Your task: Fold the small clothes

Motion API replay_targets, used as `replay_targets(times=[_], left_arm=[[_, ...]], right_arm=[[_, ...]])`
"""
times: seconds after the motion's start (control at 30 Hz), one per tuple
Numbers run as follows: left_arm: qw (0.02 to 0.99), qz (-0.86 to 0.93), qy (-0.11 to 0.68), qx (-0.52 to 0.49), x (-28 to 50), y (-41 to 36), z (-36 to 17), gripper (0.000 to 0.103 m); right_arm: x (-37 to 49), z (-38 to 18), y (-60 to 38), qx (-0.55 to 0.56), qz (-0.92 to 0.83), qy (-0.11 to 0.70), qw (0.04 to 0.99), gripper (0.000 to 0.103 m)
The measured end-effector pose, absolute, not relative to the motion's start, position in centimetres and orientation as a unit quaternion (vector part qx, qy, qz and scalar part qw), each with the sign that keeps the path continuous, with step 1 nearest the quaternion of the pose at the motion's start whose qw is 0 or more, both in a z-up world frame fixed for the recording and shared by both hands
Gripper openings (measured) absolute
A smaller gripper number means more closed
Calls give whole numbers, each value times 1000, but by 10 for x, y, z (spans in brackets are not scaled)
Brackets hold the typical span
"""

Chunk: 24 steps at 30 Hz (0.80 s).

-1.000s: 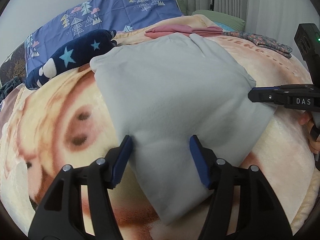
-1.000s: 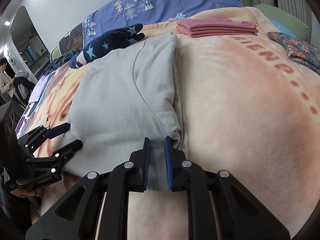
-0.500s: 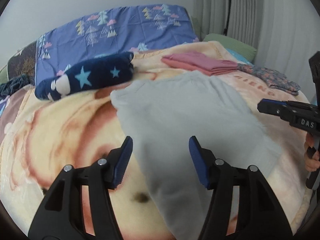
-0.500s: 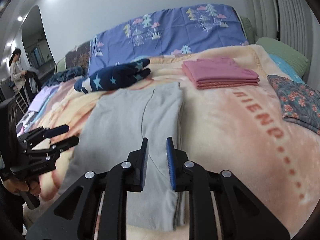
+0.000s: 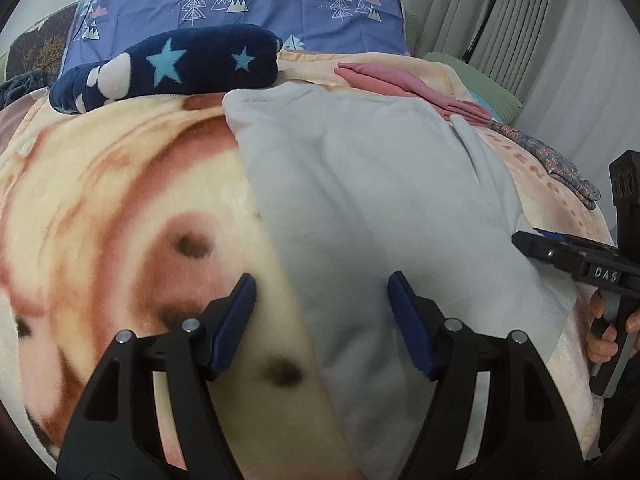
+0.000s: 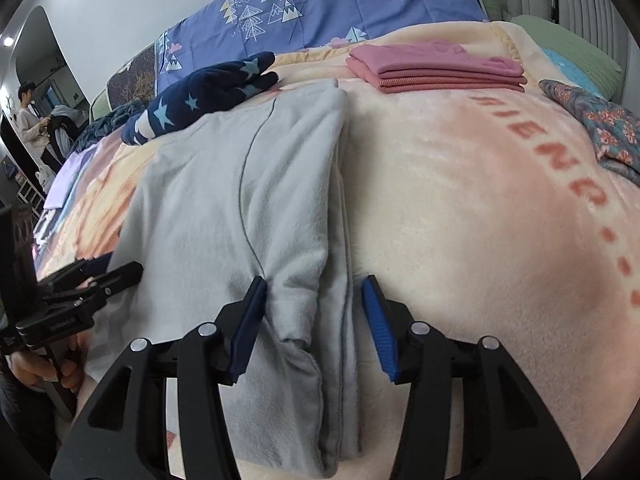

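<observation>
Seen from the left wrist, the left tongs (image 5: 322,308) are held with jaws wide apart and have just been opened further; the left edge of the grey garment (image 5: 372,208) runs between the two blue pads, but nothing is pressed by either pad, so nothing is gripped. The garment is laid flat on the cream blanket (image 5: 120,200), stretching ahead of the tongs and off to their right, where the right tongs (image 5: 560,250) are seen at its far edge, a hand (image 5: 604,336) on their handle. Beyond the garment a star-patterned navy bundle (image 5: 172,66) and a folded pink stack (image 5: 404,86) are set well ahead. Seen from the right wrist, the right tongs (image 6: 314,316) have just been opened: a second ago the garment's folded right edge (image 6: 304,240) was pinched between the pads, and now it lies released between them, untouched on either side. The left tongs (image 6: 100,276) are seen to the left, at the garment's opposite side. A floral cloth (image 6: 600,120) is lying far to the right. The garment appears to have been folded once lengthwise and let go by both tongs, which suggests one fold completed and a fresh grip needed for the next.
</observation>
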State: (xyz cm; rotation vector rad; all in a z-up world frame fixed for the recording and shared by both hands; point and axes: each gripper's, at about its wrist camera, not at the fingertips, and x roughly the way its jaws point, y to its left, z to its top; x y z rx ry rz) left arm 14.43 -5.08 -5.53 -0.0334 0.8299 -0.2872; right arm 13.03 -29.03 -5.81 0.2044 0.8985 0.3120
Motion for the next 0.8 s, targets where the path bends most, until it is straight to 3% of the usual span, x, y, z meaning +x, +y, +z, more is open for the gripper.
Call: replay_targets(times=[0.33, 0.63, 0.8], left_arm=[[909, -128, 396, -8, 176, -41, -26, 72], [893, -135, 423, -75, 249, -27, -43, 72], [892, -148, 420, -79, 257, -29, -54, 74]], right_arm=[[167, -19, -302, 95, 179, 395, 896, 51], [253, -46, -311, 157, 203, 437, 862, 52], [257, -71, -311, 174, 227, 428, 857, 52]])
